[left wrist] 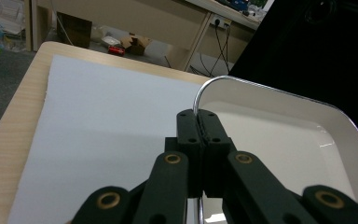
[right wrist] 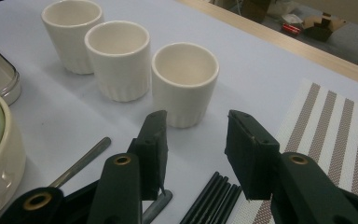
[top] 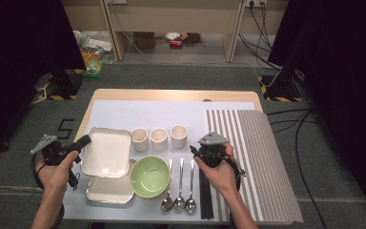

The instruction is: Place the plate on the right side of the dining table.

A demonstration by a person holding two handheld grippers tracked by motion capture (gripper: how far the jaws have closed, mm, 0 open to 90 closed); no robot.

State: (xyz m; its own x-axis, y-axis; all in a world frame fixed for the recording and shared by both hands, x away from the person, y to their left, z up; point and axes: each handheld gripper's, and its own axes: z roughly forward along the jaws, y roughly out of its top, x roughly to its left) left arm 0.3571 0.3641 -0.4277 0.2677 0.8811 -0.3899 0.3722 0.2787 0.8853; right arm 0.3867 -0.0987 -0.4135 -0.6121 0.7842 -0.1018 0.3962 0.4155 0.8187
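Left tool (top: 83, 141) is clamping the near-left rim of the top tray (top: 107, 152), jaws fully pinched on the thin metal edge; in the left gripper view the pads (left wrist: 198, 127) are meeting right at the tray's rounded corner (left wrist: 209, 84). That tray is sitting tilted on a second tray (top: 108, 190) at the left of the worktop (top: 171, 94), just beside the green bowl (top: 150, 175). Right tool (top: 209, 151) is hovering with jaws wide and nothing between them, over the black chopsticks (right wrist: 212, 198) and pointing toward the nearest of three white cups (right wrist: 184, 77); the spoons (top: 180, 191) are lying between bowl and chopsticks, and the striped mat (top: 257, 162) is off to the right. Judging the step as lifting the top tray off the stack. A corner pinch is giving poor leverage, so I'm suggesting keeping the wrist level and lifting slowly, otherwise the tray is likely pivoting around the grip and dipping its far side into the cups or bowl. Raising straight up until it's clearing the lower tray before translating is safer than dragging, which probably shifts the lower tray too. Keep grip pressure constant, since the smooth rim looks prone to slipping. Right tool looks fine parked, clear of the tray's path.
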